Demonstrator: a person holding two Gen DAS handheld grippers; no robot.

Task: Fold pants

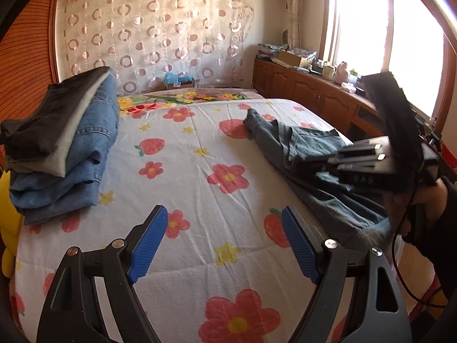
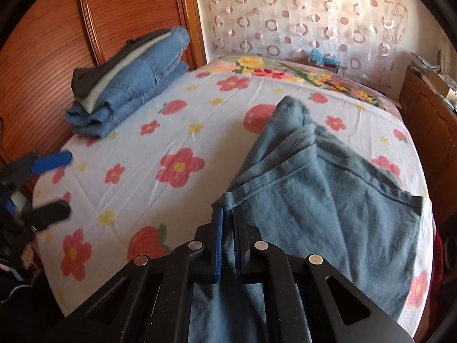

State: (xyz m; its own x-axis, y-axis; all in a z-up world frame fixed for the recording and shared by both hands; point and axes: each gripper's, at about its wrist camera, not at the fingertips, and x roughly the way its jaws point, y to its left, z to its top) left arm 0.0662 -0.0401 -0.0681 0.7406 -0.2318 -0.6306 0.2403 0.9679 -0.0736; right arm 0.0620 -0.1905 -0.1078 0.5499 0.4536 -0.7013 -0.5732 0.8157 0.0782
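While the left gripper (image 1: 224, 243) gapes empty, the right gripper's (image 2: 227, 214) ribbed blue fingers pinch the soft teal pants (image 2: 328, 200).

Daylight is pouring through a large wood-framed window (image 1: 385, 43) on the right side of the room, washing out the panes. Below it, a low run of wooden cabinets (image 1: 308, 91) is lining the wall, its top carrying boxes and small clutter. A sheer curtain (image 1: 160, 34) patterned with rings is hanging across the pale far wall, glowing where the sun is catching it. On the left, a reddish wood-panelled wardrobe (image 2: 57, 43) is standing close against the bed. A bedsheet (image 1: 200, 185) printed with red flowers and strawberries is covering the bed, lying mostly smooth with faint creases.
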